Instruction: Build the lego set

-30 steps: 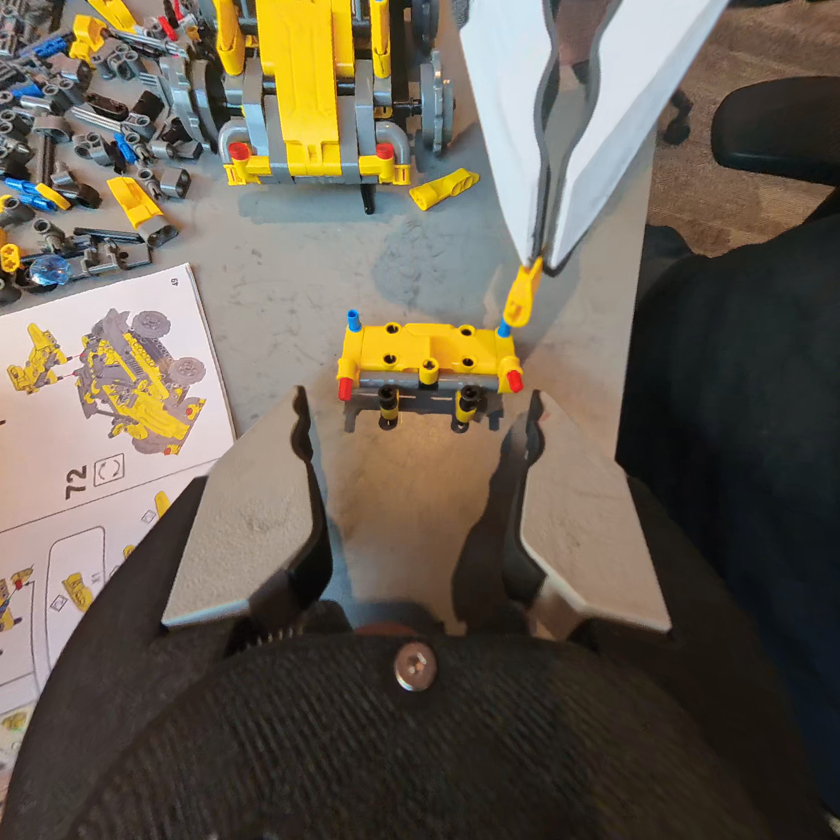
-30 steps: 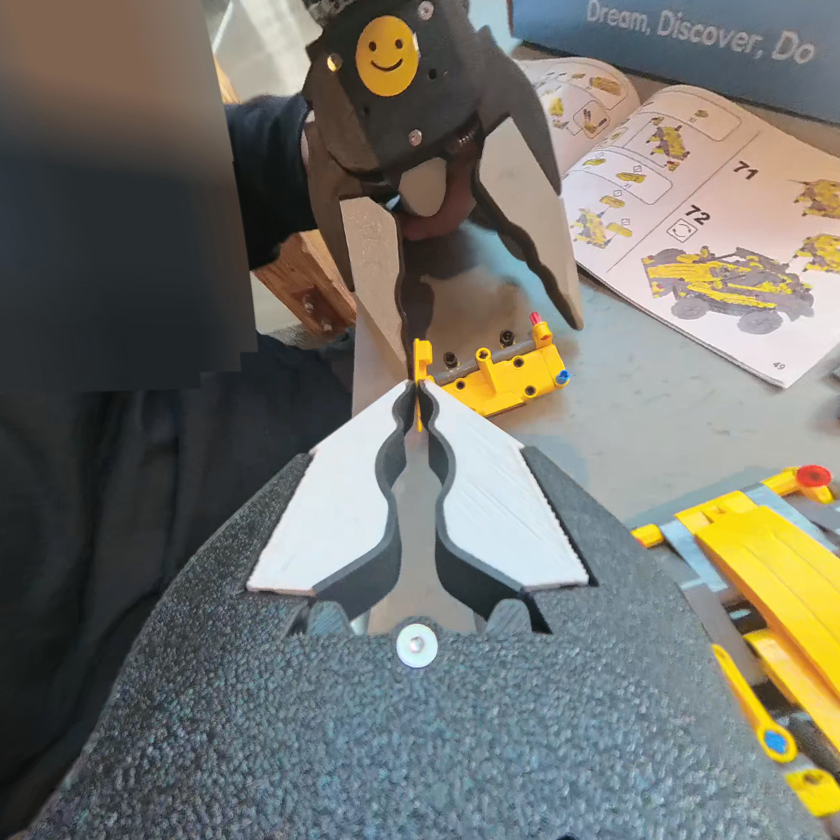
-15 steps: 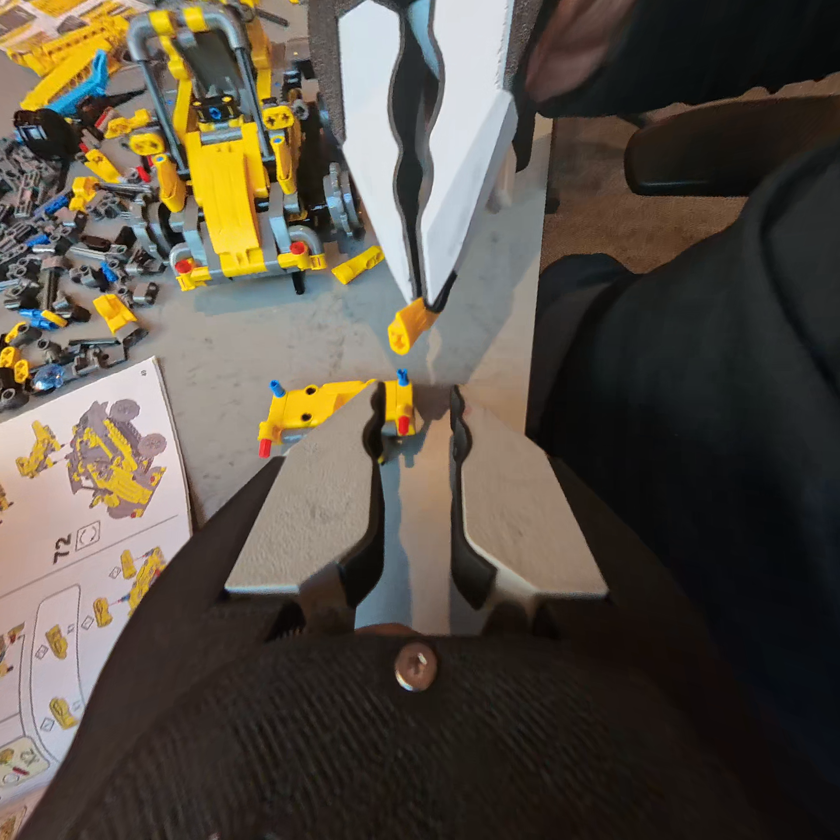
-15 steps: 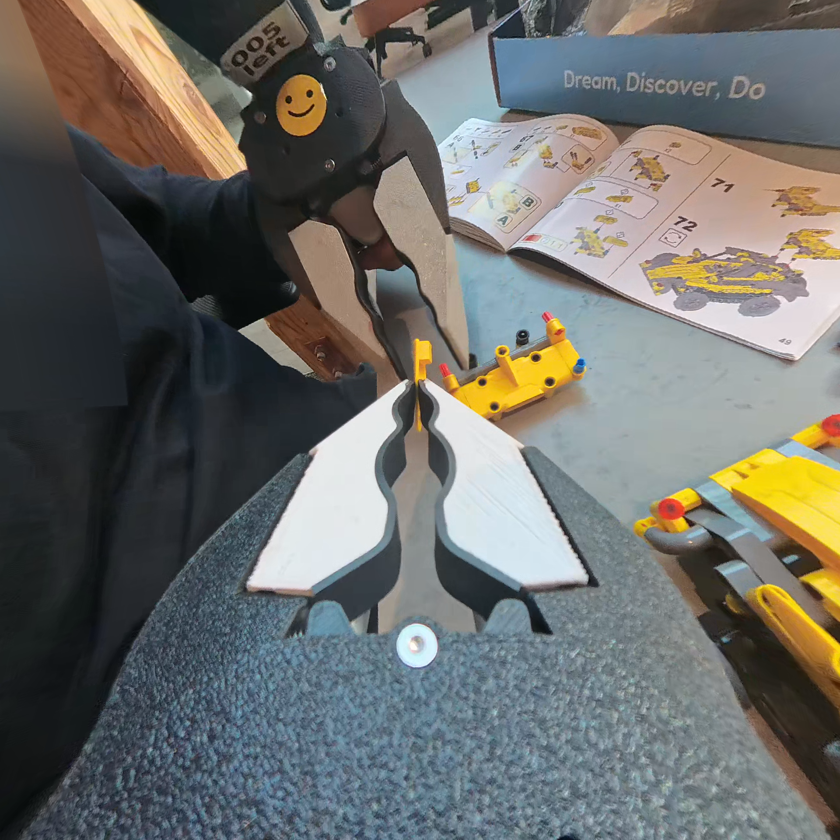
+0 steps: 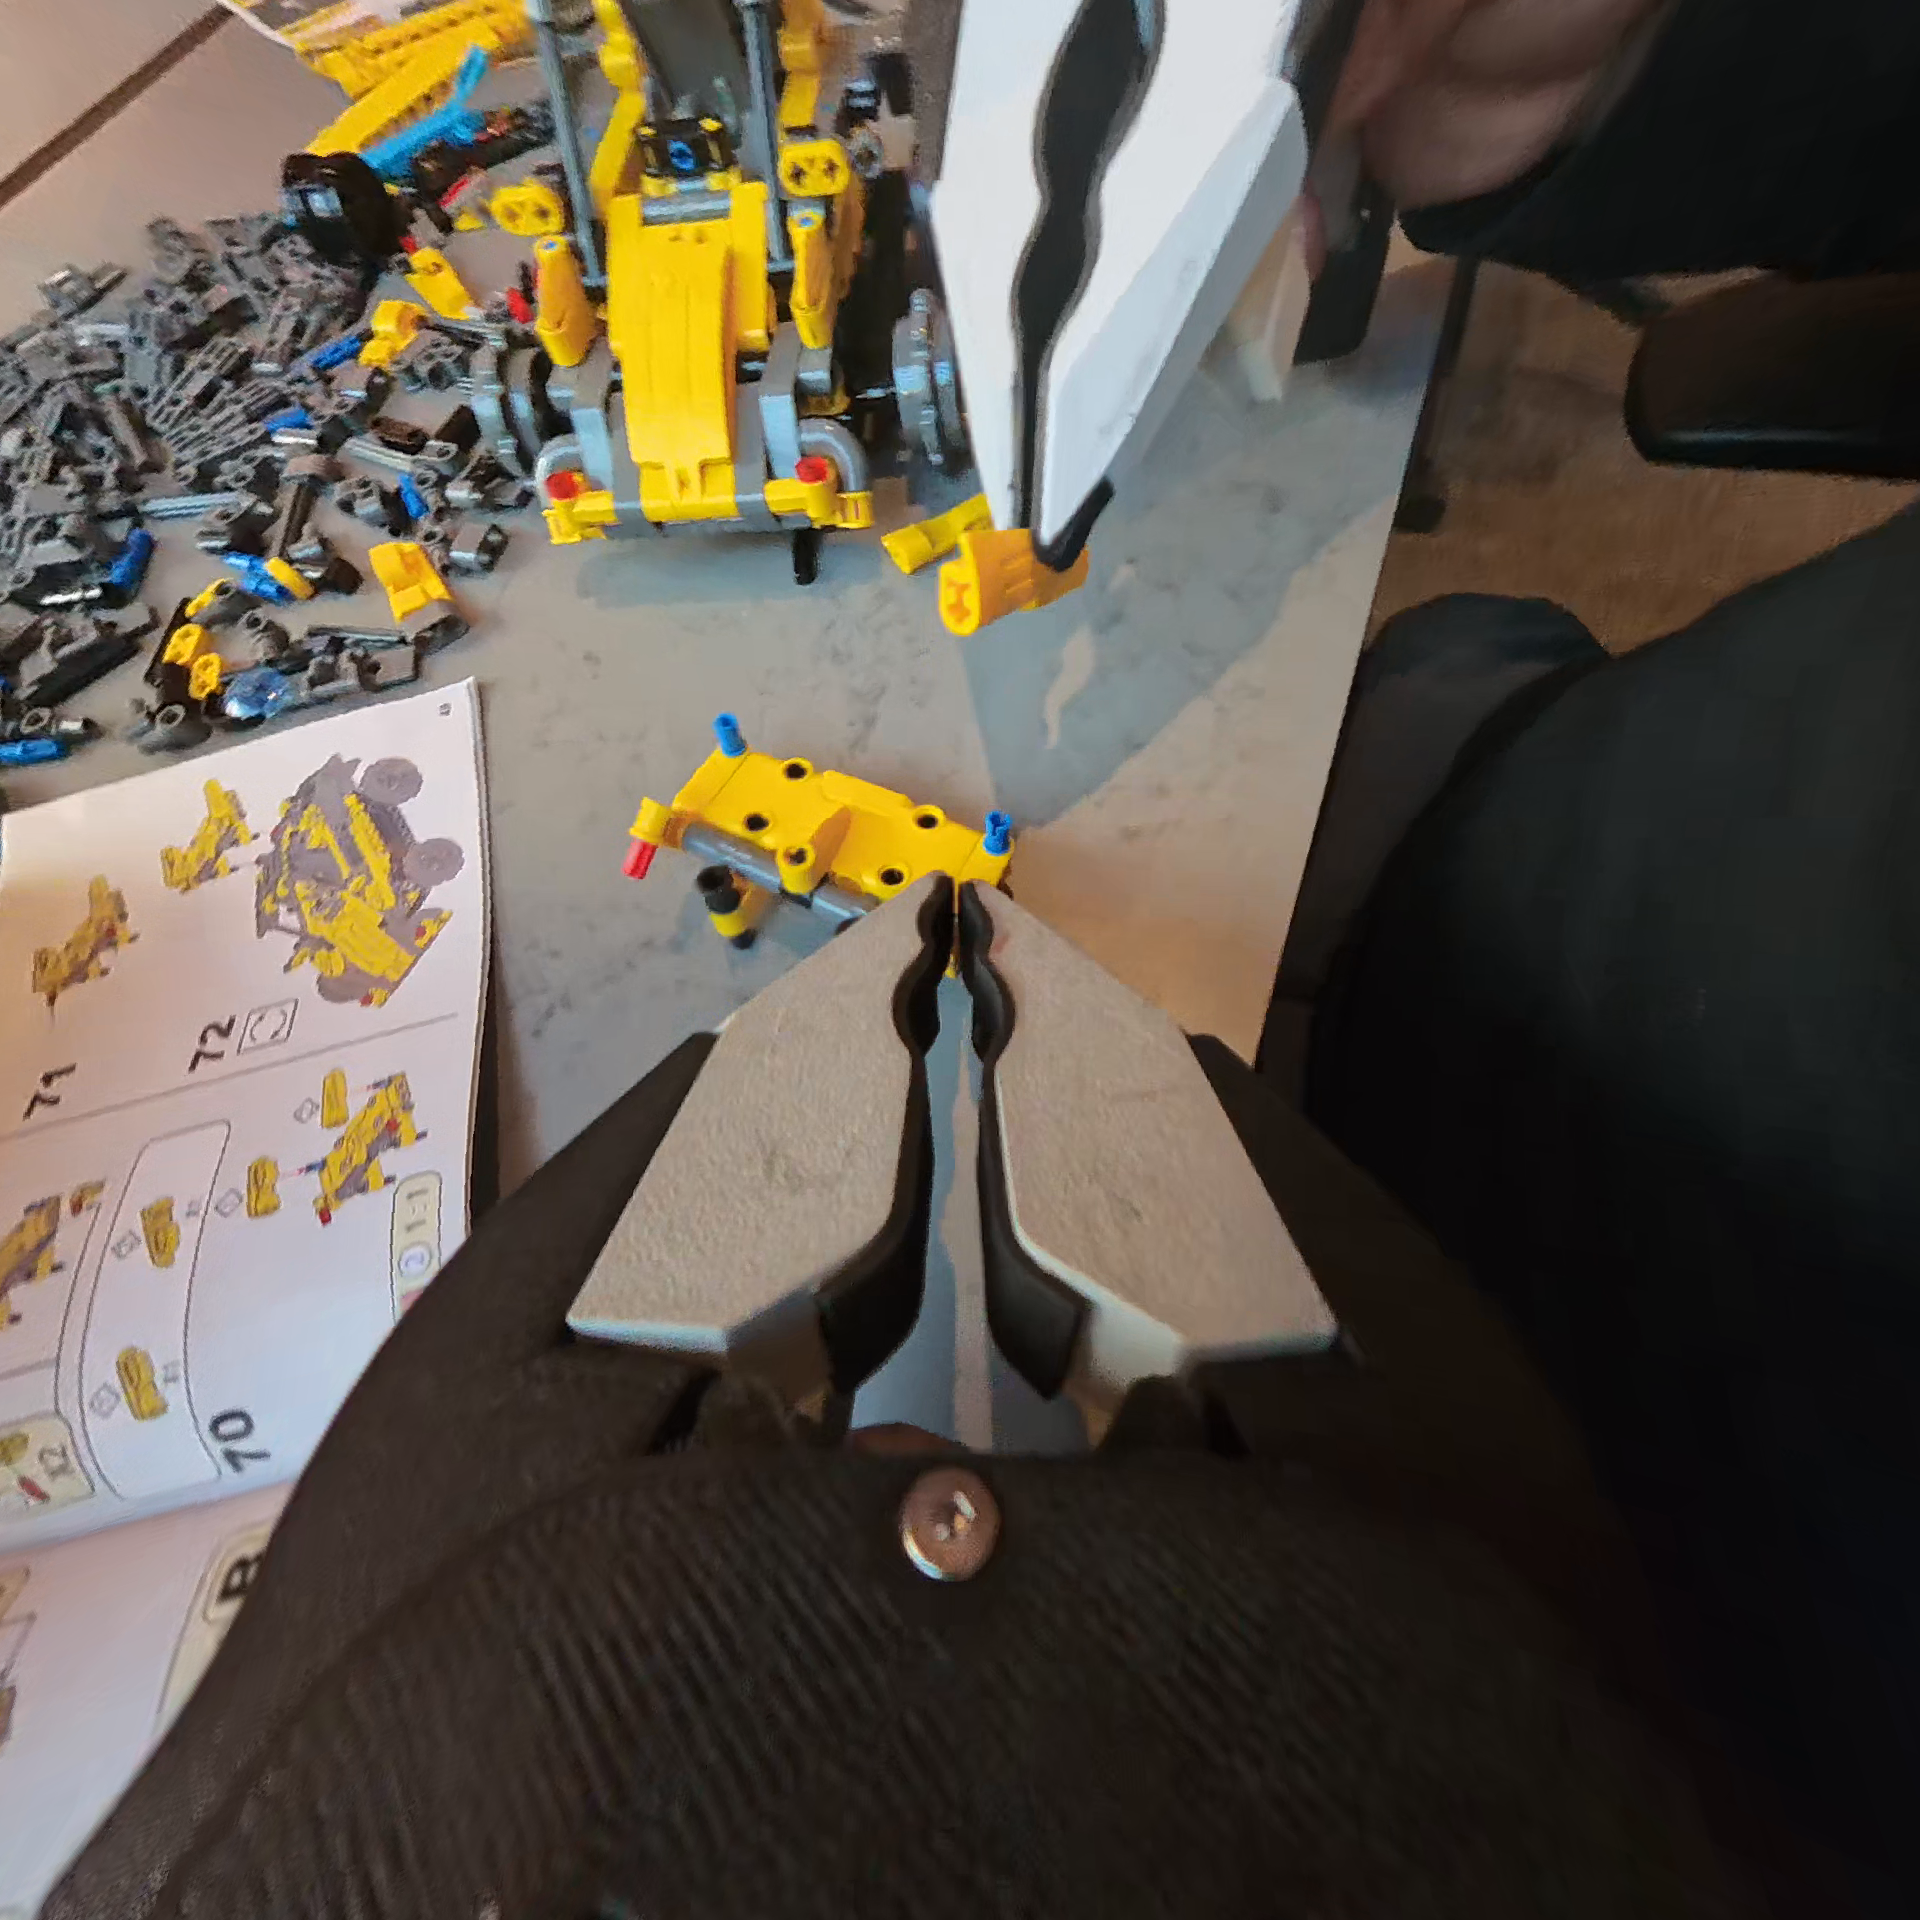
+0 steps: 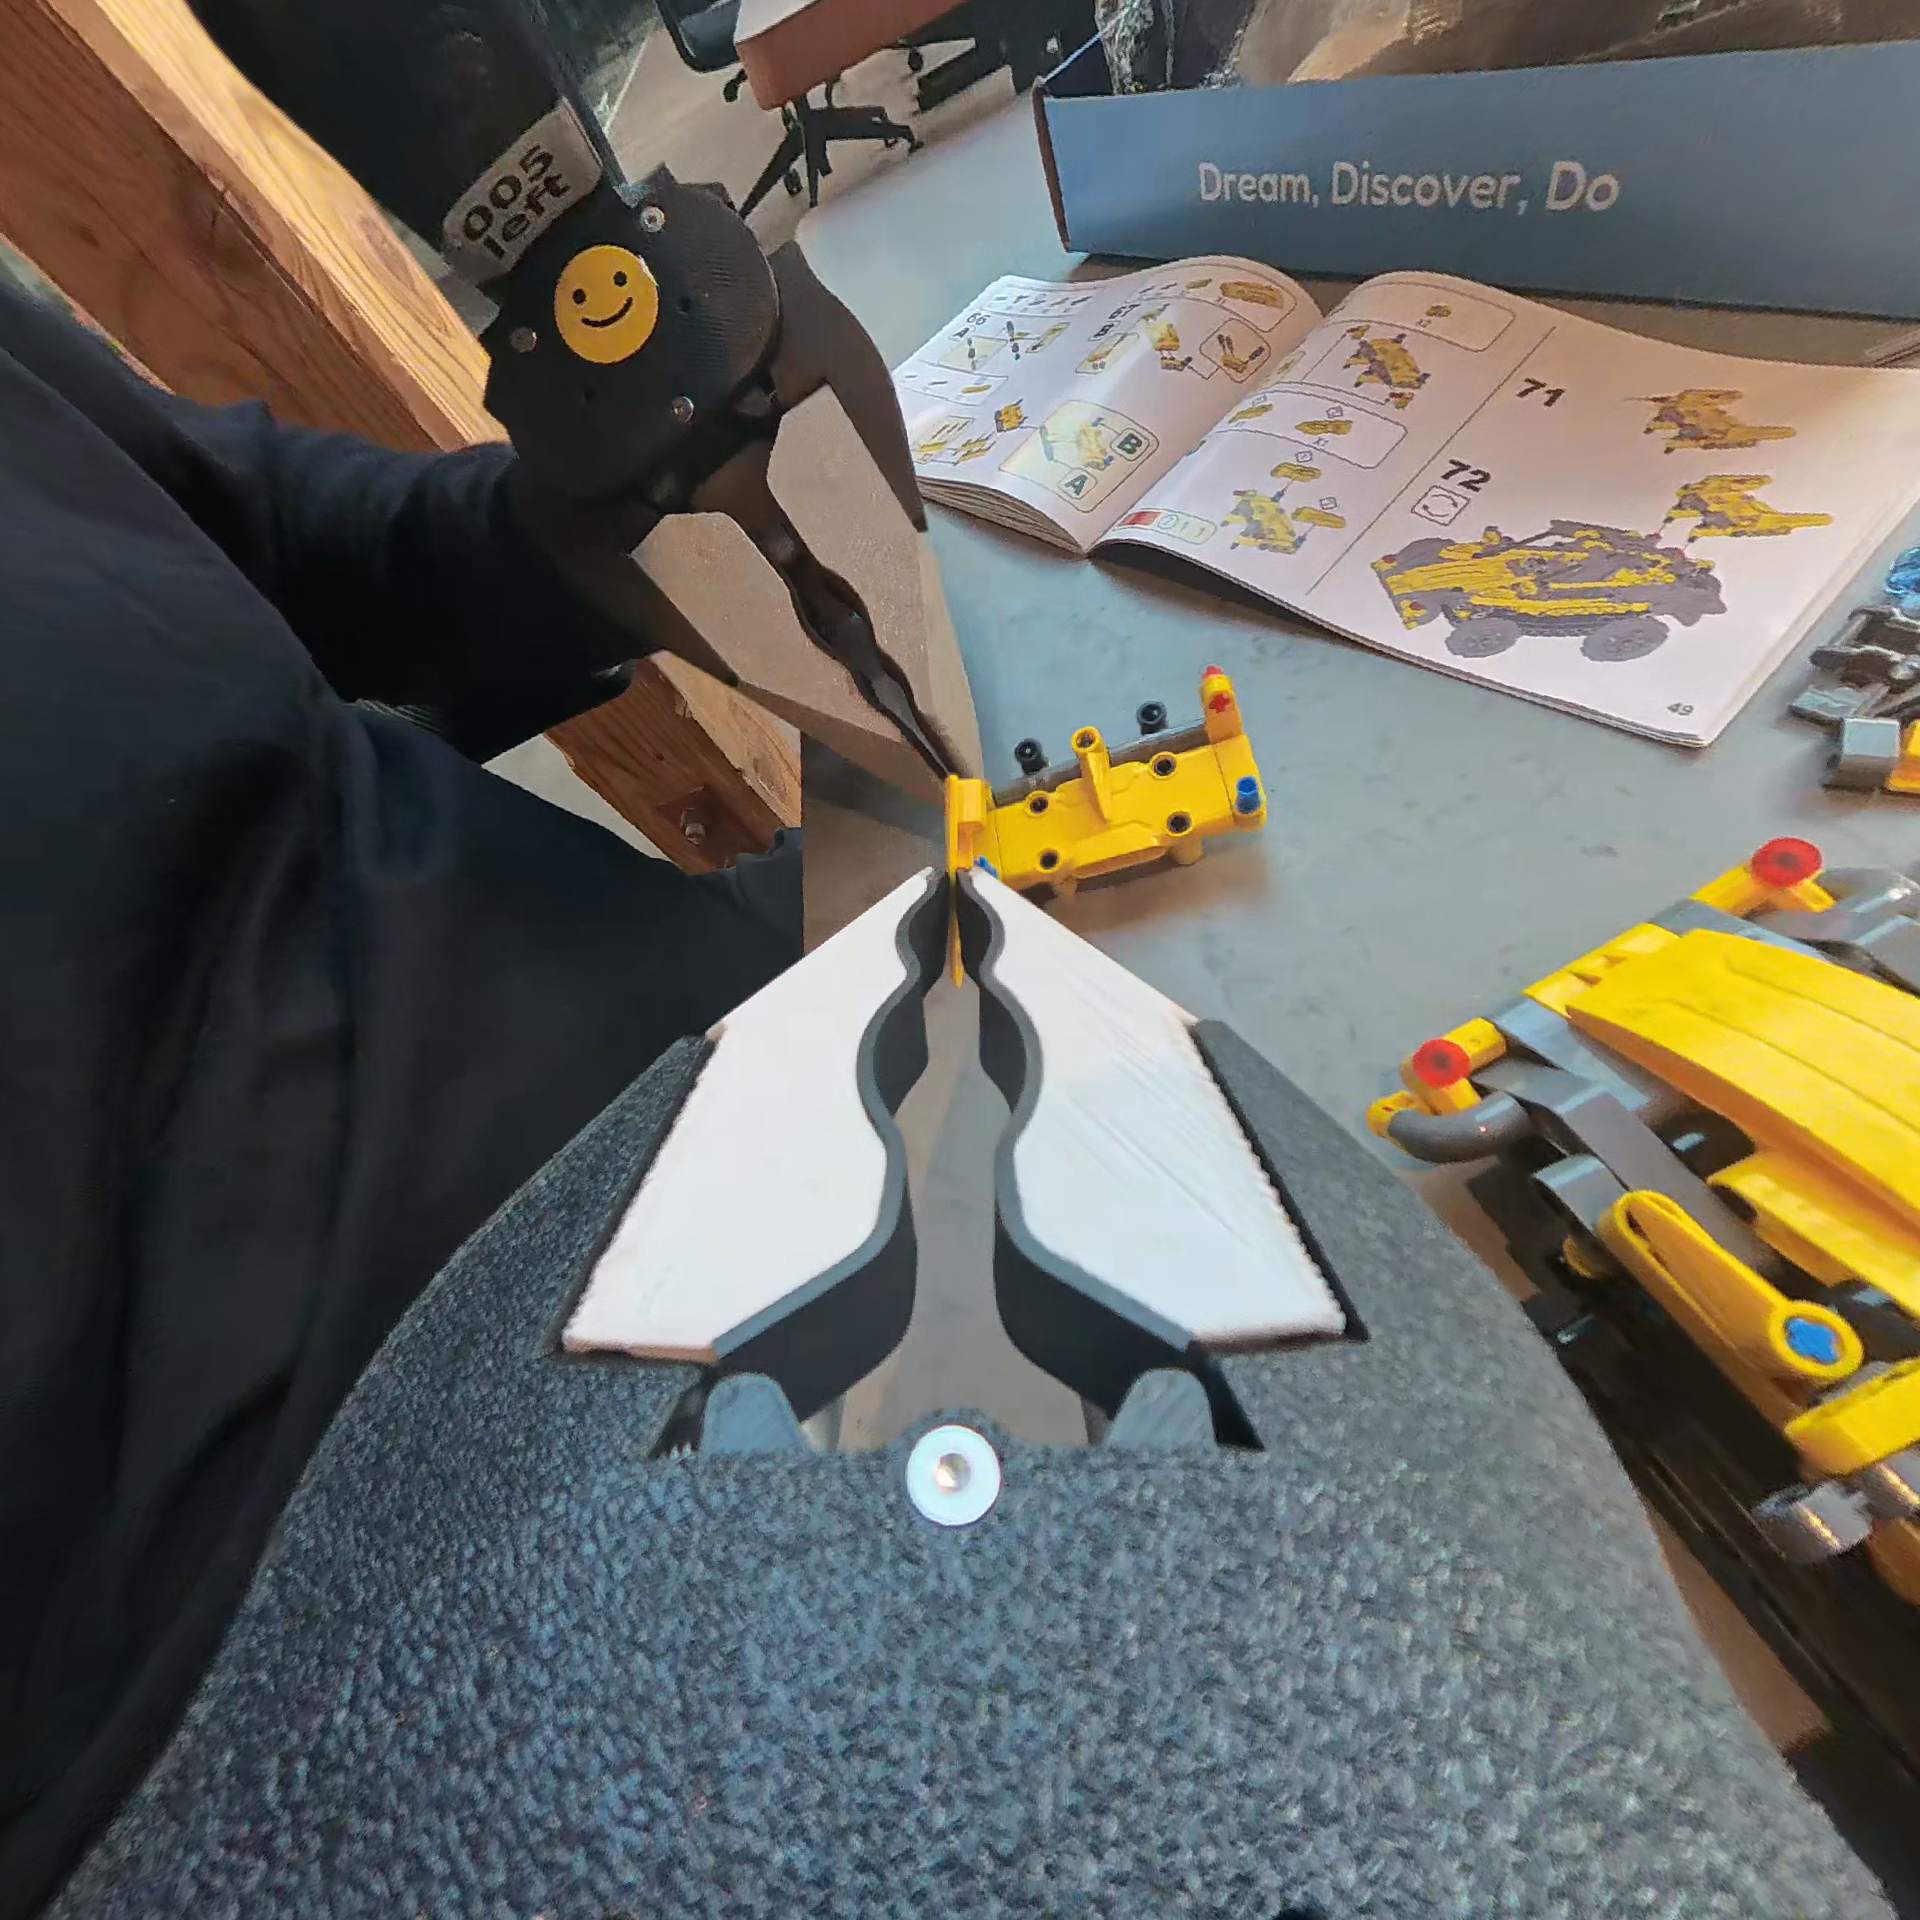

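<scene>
A small yellow sub-assembly [image 5: 821, 831] with blue and red pins lies on the grey table [image 5: 644, 644]. My left gripper [image 5: 954, 906] is shut on its right end; yellow shows between the tips. In the right wrist view the left gripper [image 6: 940, 764] reaches down to that end of the sub-assembly [image 6: 1122, 800]. My right gripper [image 6: 956, 883] is shut on a small yellow connector piece [image 6: 966, 821], held upright close by that same end. In the left wrist view the right gripper [image 5: 1039, 540] holds the piece [image 5: 992, 582] above and behind the sub-assembly.
A large yellow vehicle model [image 5: 707, 343] stands behind, with a loose yellow connector [image 5: 920, 535] beside it. A pile of grey, black and blue parts [image 5: 156, 416] lies at the left. An open instruction booklet [image 5: 239, 987] and a blue box [image 6: 1507, 177] lie nearby. The table edge [image 5: 1340, 831] runs close on the right. Some 6 cm of space lies between my two pairs of fingers.
My left gripper was wide open in front of the sub-assembly; it has closed on its right end. My right gripper, still holding the yellow piece, has drawn up and away from the blue pin.
</scene>
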A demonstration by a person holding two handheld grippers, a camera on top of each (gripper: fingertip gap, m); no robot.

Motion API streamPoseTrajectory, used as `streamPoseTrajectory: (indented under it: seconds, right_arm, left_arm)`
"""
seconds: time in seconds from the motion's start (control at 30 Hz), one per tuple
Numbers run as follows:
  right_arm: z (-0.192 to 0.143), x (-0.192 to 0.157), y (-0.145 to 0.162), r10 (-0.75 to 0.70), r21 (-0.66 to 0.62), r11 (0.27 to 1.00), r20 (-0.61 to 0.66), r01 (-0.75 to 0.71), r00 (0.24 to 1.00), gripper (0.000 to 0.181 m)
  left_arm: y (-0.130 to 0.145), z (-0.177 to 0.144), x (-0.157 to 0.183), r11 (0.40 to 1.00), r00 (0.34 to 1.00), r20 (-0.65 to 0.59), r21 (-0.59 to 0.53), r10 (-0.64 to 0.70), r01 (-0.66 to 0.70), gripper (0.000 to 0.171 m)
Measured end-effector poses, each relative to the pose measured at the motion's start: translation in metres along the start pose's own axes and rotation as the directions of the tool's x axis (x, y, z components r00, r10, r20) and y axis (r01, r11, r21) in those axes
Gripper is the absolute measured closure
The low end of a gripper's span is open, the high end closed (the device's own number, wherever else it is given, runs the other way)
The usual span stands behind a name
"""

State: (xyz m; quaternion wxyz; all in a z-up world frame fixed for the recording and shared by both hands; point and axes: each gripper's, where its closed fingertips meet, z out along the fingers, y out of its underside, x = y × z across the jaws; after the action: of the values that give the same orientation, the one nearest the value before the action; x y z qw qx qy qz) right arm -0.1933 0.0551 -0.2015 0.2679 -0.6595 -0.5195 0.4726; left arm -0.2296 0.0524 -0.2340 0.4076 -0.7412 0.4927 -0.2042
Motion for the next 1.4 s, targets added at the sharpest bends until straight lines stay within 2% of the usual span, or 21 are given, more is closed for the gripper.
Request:
streamPoseTrajectory:
  seconds: [0.07,0.2,0.27,0.33,0.4,0.47,0.6,0.77,0.83,0.97,1.07,1.23,1.4]
  right_arm:
    - [-0.001,0.001,0.000,-0.002,0.002,1.000,-0.005,0.002,1.000,0.180]
    - [-0.001,0.001,-0.002,0.014,0.021,1.000,0.011,-0.014,1.000,0.180]
    - [0.000,0.001,-0.005,0.028,0.036,0.999,0.021,-0.029,0.999,0.180]
    - [0.001,-0.001,-0.010,0.051,0.056,0.997,0.049,-0.054,0.998,0.180]
    - [0.001,-0.006,-0.017,0.078,0.085,0.993,0.091,-0.085,0.993,0.180]
    - [0.001,-0.011,-0.023,0.108,0.108,0.987,0.136,-0.123,0.985,0.180]
    - [0.000,-0.016,-0.028,0.161,0.117,0.975,0.225,-0.190,0.961,0.180]
    - [0.006,-0.016,-0.014,0.138,0.047,0.988,0.198,-0.150,0.970,0.181]
    - [0.009,-0.018,-0.011,0.119,0.029,0.991,0.199,-0.127,0.973,0.181]
    - [0.012,-0.014,-0.007,0.032,0.001,0.999,0.121,-0.032,0.992,0.179]
    - [0.011,-0.011,-0.003,-0.146,-0.068,0.987,0.003,0.146,0.989,0.174]
    - [0.009,-0.012,-0.002,-0.392,-0.188,0.912,-0.132,0.366,0.910,0.173]
    - [0.008,-0.014,-0.007,-0.590,-0.278,0.801,-0.221,0.530,0.776,0.178]
  left_arm:
    - [-0.001,-0.005,-0.005,0.998,0.998,0.021,0.040,-0.051,0.050,0.171]
    - [-0.005,-0.015,-0.012,0.991,0.994,0.024,0.090,-0.103,0.100,0.142]
    - [-0.006,-0.016,-0.015,0.991,0.994,0.002,0.078,-0.109,0.109,0.126]
    - [-0.009,-0.015,-0.015,0.990,0.991,-0.039,0.053,-0.128,0.130,0.119]
    - [-0.023,-0.015,-0.007,0.986,0.986,-0.102,0.090,-0.131,0.141,0.125]
    - [-0.037,-0.014,0.002,0.982,0.982,-0.152,0.133,-0.116,0.137,0.138]
    - [-0.044,-0.005,0.005,0.982,0.974,-0.193,0.124,-0.115,0.141,0.140]
    - [-0.051,-0.011,0.011,0.974,0.961,-0.256,0.170,-0.102,0.149,0.152]
    - [-0.049,-0.008,0.014,0.981,0.962,-0.261,0.151,-0.082,0.125,0.164]
    - [-0.044,-0.006,0.014,0.990,0.972,-0.231,0.119,-0.047,0.076,0.166]
    - [-0.044,-0.007,0.013,0.989,0.985,-0.167,0.146,0.051,-0.026,0.168]
    - [-0.046,-0.010,0.020,0.946,0.963,-0.038,0.199,0.267,-0.255,0.168]
    - [-0.051,-0.014,0.018,0.922,0.954,0.023,0.251,0.299,-0.295,0.168]
